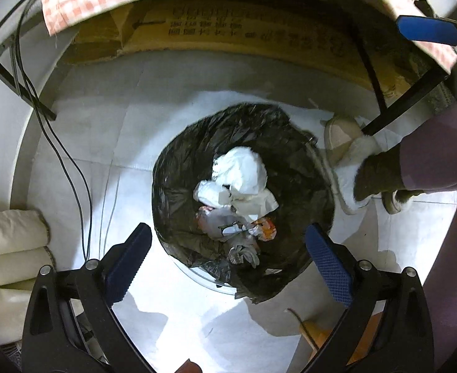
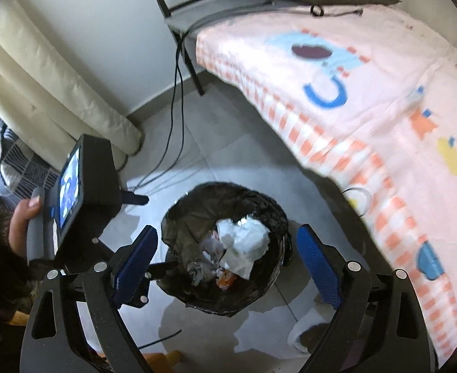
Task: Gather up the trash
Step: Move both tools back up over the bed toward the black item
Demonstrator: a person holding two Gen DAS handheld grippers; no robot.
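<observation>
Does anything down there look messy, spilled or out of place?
Nothing looks spilled. The trash bin stands upright with crumpled tissues and wrappers inside its black liner. Loose cables trail across the floor beside it, which looks a bit untidy.

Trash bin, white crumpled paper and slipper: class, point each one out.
trash bin (image 1: 178,168), left wrist view, black liner's inner wall.
white crumpled paper (image 1: 244,171), left wrist view, top of wad.
slipper (image 1: 341,138), left wrist view, toe.

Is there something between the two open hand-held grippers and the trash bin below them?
Nothing visible. The left hand-held gripper and right hand-held gripper hang open above the trash bin, its crumpled white paper uncovered.
</observation>
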